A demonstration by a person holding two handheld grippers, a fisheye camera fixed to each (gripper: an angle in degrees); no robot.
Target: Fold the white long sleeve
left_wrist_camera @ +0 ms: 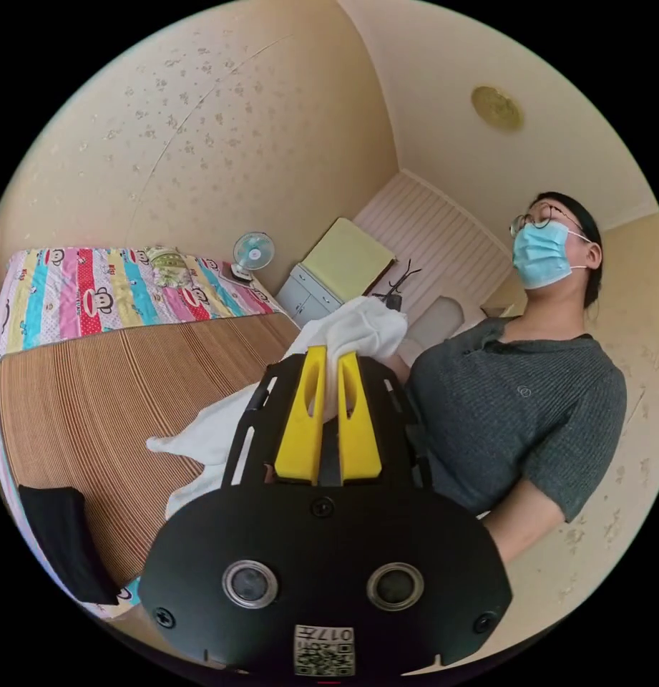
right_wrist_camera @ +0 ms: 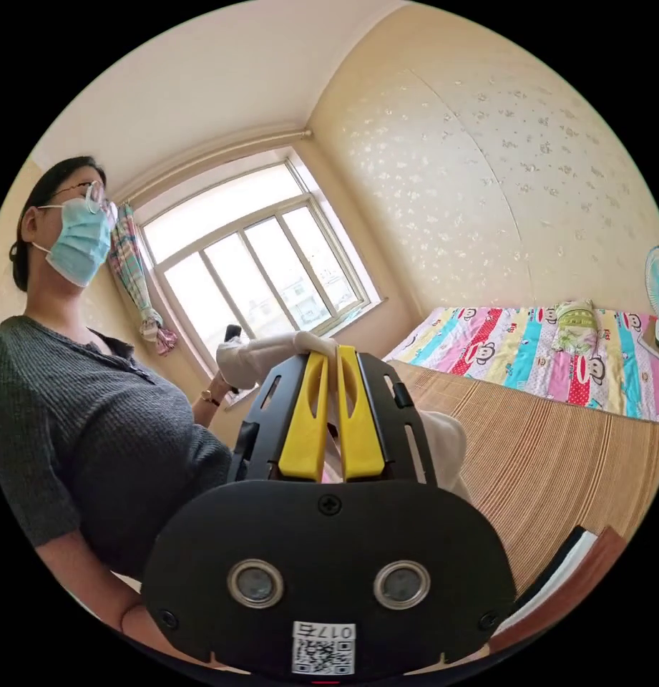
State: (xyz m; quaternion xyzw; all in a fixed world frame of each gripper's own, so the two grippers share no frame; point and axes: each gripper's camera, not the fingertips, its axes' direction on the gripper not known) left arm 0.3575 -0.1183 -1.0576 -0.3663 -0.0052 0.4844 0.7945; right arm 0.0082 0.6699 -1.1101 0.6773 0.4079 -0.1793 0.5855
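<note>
The white long sleeve [left_wrist_camera: 350, 329] hangs lifted in the air, with part of it trailing down onto the woven bed mat [left_wrist_camera: 114, 401]. My left gripper [left_wrist_camera: 332, 356] has its yellow jaws shut on a bunched fold of it. In the right gripper view the same garment [right_wrist_camera: 272, 354] stretches across just past the jaw tips, and my right gripper [right_wrist_camera: 331, 356] is shut on its edge. More white cloth [right_wrist_camera: 443, 436] hangs below the right jaws. The other gripper's dark body [right_wrist_camera: 232, 335] shows at the cloth's far end.
A person in a grey knit top [left_wrist_camera: 508, 422] stands close behind the garment. A colourful cartoon sheet [left_wrist_camera: 93, 293] covers the bed's head, with a small fan [left_wrist_camera: 252, 252] and a folded black item [left_wrist_camera: 61, 537] at the mat's edges. A window [right_wrist_camera: 257, 265] lies behind.
</note>
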